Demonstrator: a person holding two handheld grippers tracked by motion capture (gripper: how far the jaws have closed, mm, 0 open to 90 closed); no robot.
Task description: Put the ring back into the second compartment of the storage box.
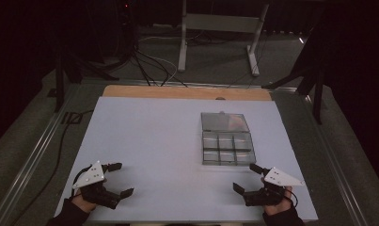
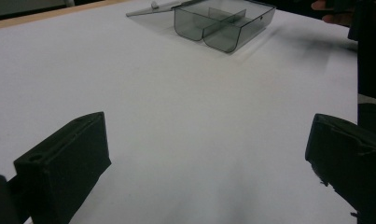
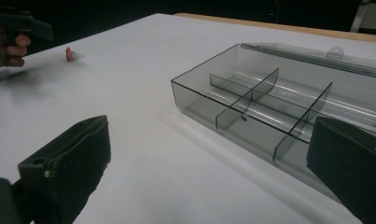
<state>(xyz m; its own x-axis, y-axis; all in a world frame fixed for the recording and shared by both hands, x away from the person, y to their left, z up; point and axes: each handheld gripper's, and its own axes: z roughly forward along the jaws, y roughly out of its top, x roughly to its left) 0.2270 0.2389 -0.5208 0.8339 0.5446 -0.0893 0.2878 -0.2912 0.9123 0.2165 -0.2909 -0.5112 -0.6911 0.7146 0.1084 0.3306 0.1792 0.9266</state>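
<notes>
High view: we see a white table top point(image 1: 149, 141) with a clear smoky plastic box point(image 1: 227, 148) sitting right of centre, towards the far half. Its lid point(image 1: 225, 122) is swung open and lies flat behind it, towards the far edge. The box is split into small compartments; we can't tell if anything is in them from here.

Left gripper point(image 1: 117, 179) sits at the near left corner, held by a hand point(image 1: 83, 203) coming in from the bottom edge, grey plate on top, jaws spread wide and aimed right, towards the table's middle. Right gripper point(image 1: 247, 178) sits at the near right corner, just in front of the box, held by the other hand point(image 1: 277, 207); jaws also spread wide, aimed left and slightly away. Both sit low, at or just above the surface; contact unclear. Nothing between either pair of jaws.

Left gripper view: we see both black jaws far apart at the bottom corners, bare white surface between them. The box point(image 2: 223, 25) is well ahead at the top, lid down behind it.

Right gripper view: jaws far apart again. The box point(image 3: 269, 107) is near, ahead and to the right, its dividers clear. A small pink-and-white bit point(image 3: 72, 53) lies on the table far off at upper left; too small to identify.
</notes>
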